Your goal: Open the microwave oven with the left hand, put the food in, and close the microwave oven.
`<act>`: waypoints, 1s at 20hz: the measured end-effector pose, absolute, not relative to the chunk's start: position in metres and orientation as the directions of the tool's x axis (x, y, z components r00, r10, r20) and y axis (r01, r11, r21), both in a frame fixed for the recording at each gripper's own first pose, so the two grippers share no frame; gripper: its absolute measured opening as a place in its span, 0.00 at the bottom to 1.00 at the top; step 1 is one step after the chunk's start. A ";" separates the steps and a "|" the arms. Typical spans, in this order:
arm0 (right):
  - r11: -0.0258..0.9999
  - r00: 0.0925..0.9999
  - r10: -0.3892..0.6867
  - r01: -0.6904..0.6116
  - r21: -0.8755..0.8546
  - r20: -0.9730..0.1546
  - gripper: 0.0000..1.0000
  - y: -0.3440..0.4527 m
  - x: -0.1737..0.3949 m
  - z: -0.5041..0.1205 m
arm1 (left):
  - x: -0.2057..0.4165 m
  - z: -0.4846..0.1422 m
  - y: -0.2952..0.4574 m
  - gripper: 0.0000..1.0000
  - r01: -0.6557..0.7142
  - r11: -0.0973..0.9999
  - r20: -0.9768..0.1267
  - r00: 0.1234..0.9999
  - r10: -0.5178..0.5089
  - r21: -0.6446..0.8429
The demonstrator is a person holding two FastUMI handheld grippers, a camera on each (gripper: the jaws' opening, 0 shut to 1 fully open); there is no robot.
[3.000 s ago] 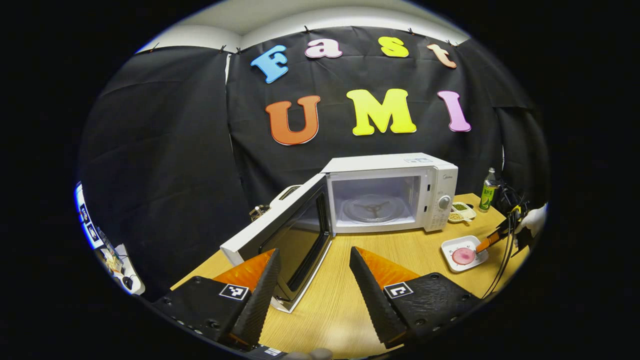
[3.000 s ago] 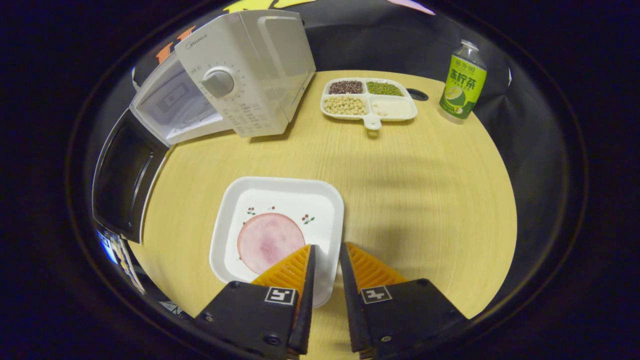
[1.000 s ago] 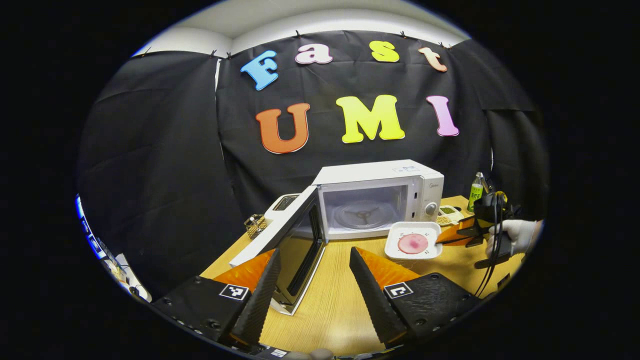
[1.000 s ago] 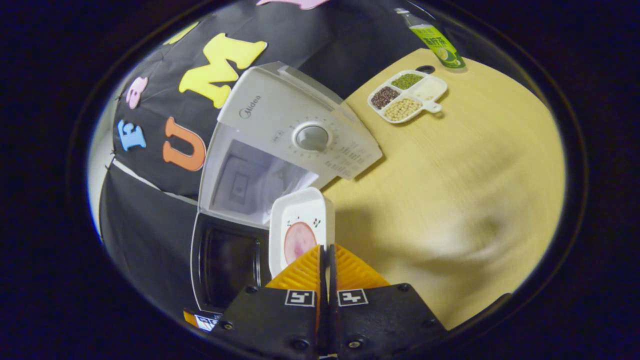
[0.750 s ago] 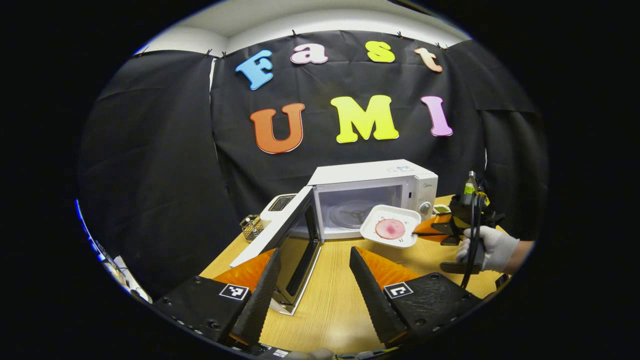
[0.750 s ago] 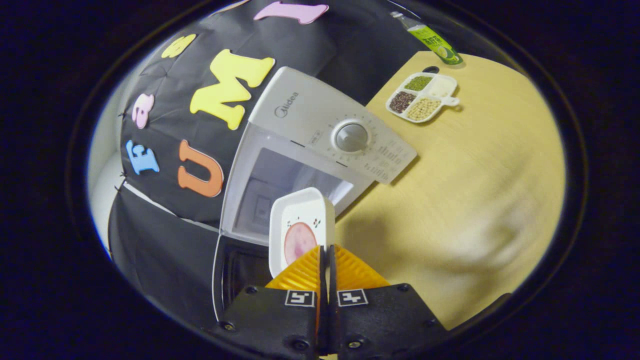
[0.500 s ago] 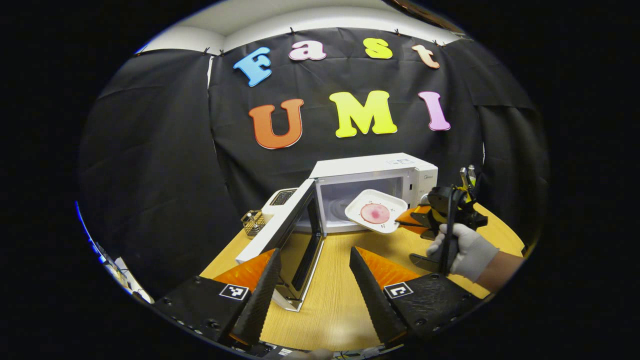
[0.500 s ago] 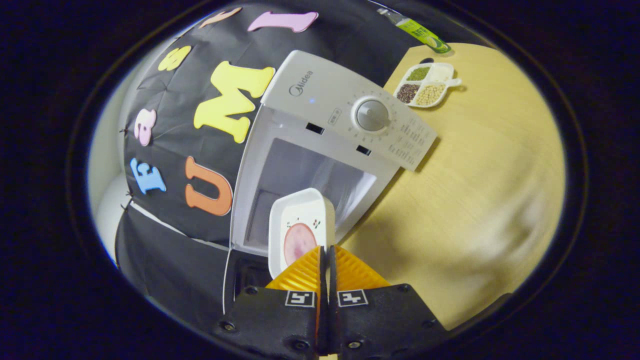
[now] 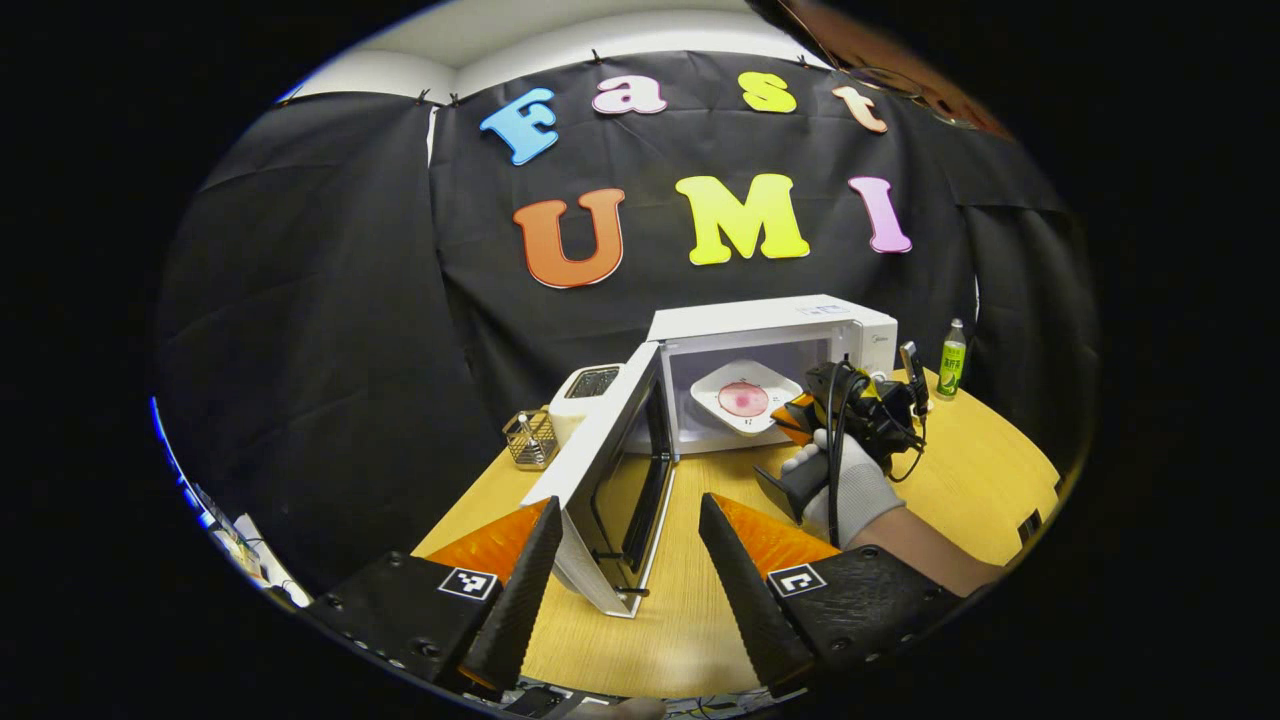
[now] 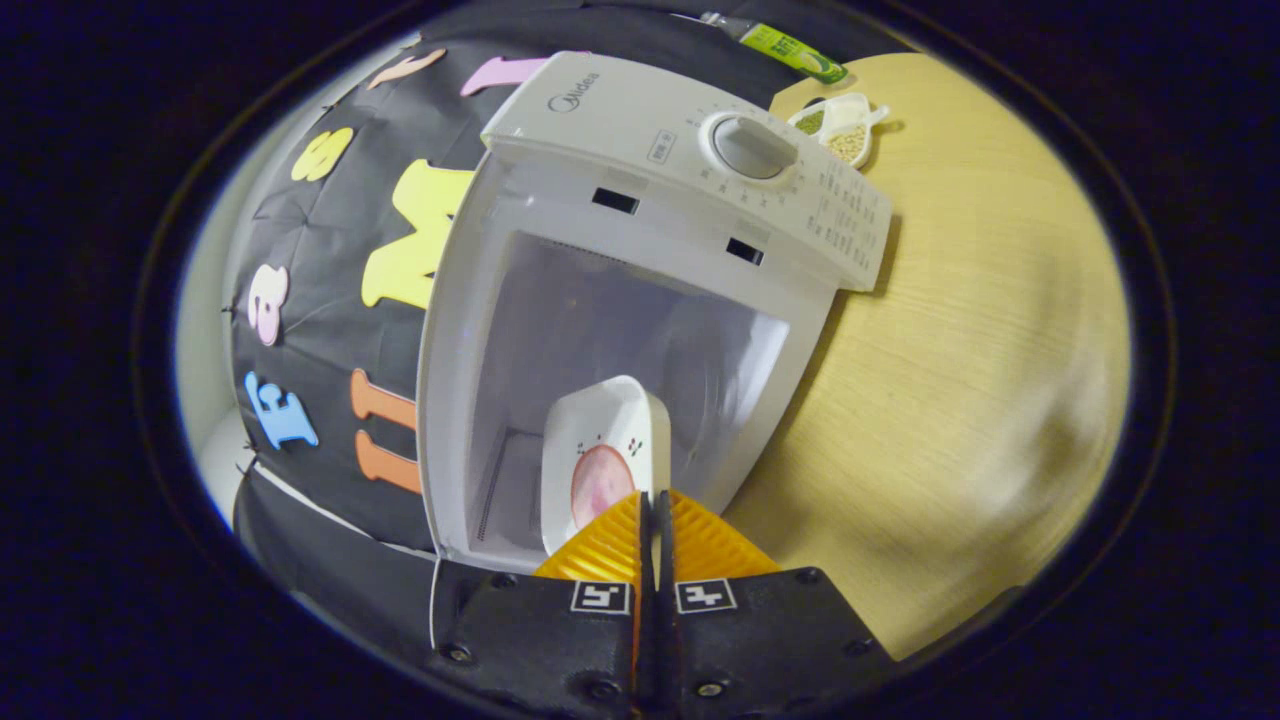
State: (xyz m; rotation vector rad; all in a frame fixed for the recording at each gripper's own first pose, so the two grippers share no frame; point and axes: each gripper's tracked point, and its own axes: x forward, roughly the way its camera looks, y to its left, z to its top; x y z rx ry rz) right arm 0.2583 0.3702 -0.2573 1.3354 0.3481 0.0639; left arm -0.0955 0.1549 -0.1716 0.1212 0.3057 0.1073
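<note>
The white microwave point(image 9: 770, 325) stands on the wooden table with its door point(image 9: 610, 470) swung wide to the left. My right gripper point(image 10: 651, 510) is shut on the near rim of a white square plate point(image 10: 600, 450) that carries a pink slice of food point(image 10: 598, 483). In the left gripper view the plate point(image 9: 745, 395) hangs inside the oven's mouth, with the right gripper point(image 9: 800, 415) and a gloved hand point(image 9: 845, 490) just in front of the opening. My left gripper point(image 9: 625, 540) is open and empty, held back near the table's front edge beside the door.
A divided dish of beans point(image 10: 838, 120) and a green bottle point(image 9: 951, 360) stand right of the microwave. A small wire basket point(image 9: 533, 438) and a white toaster point(image 9: 590, 385) sit left of it, behind the door. Bare tabletop point(image 10: 960, 330) lies to the right.
My right gripper lifted the plate off the table, swung it left and carried it into the microwave's opening. The left gripper stayed open and barely shifted.
</note>
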 end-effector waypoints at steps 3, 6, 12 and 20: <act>0.252 0.957 0.188 0.172 0.952 -0.223 0.04 0.370 0.284 -0.263 | -0.091 -0.175 0.156 0.83 -0.084 0.988 -0.304 0.945 0.120 0.129; 0.243 0.958 0.152 0.200 0.949 -0.241 0.04 0.374 0.306 -0.271 | -0.089 -0.178 0.157 0.83 -0.087 0.988 -0.319 0.940 0.125 0.129; 0.252 0.954 0.092 0.256 0.933 -0.287 0.00 0.365 0.337 -0.288 | -0.084 -0.183 0.158 0.77 -0.088 0.981 -0.324 0.935 0.141 0.173; 0.335 0.966 0.067 0.213 0.918 -0.249 0.36 0.358 0.323 -0.266 | -0.087 -0.174 0.161 0.83 -0.117 0.980 -0.301 0.940 0.163 0.163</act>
